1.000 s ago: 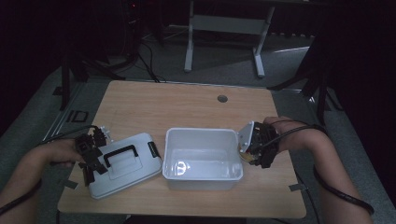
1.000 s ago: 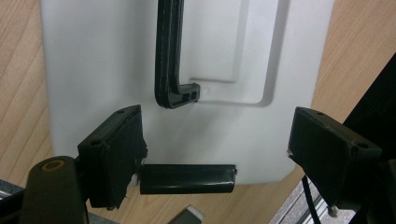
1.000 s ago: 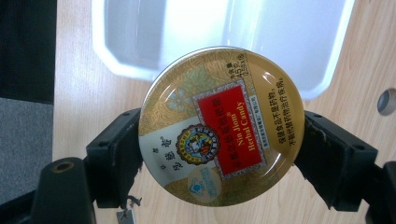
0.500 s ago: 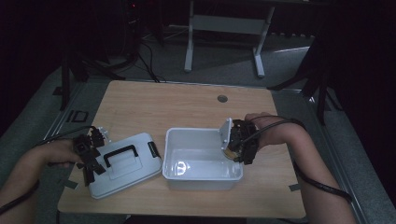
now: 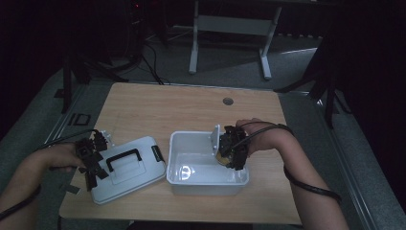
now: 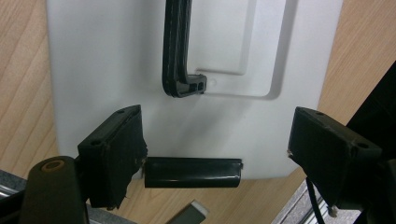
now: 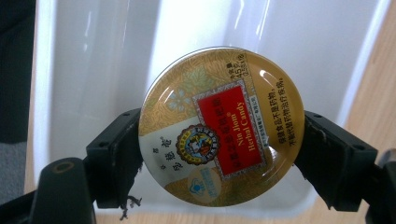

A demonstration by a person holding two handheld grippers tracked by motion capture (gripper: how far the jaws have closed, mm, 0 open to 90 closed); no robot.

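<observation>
Nearest the person, the left tongs (image 5: 93,160) stand wide open over the near-left edge of the white lid (image 5: 128,167), one jaw on each side of the lid's black latch (image 6: 192,172) and neither pad pressing anything; the left hand (image 5: 57,157) has not shifted since the earlier frames. The lid lies flat on the table (image 5: 158,108), its black handle (image 5: 123,158) up, just left of the white tub (image 5: 184,184).

The right tongs (image 5: 229,155) are closed on a round gold candy tin (image 7: 222,126), pinched at its rim by both pads, printed face toward the gripper camera. A second ago the tongs and tin were beside the tub's right wall; now the right hand (image 5: 261,136) has carried them leftward and lower, so the tin hangs inside the tub's right half, over its floor.

Farther off, the table is bare wood with a small grey grommet (image 5: 228,101).
</observation>
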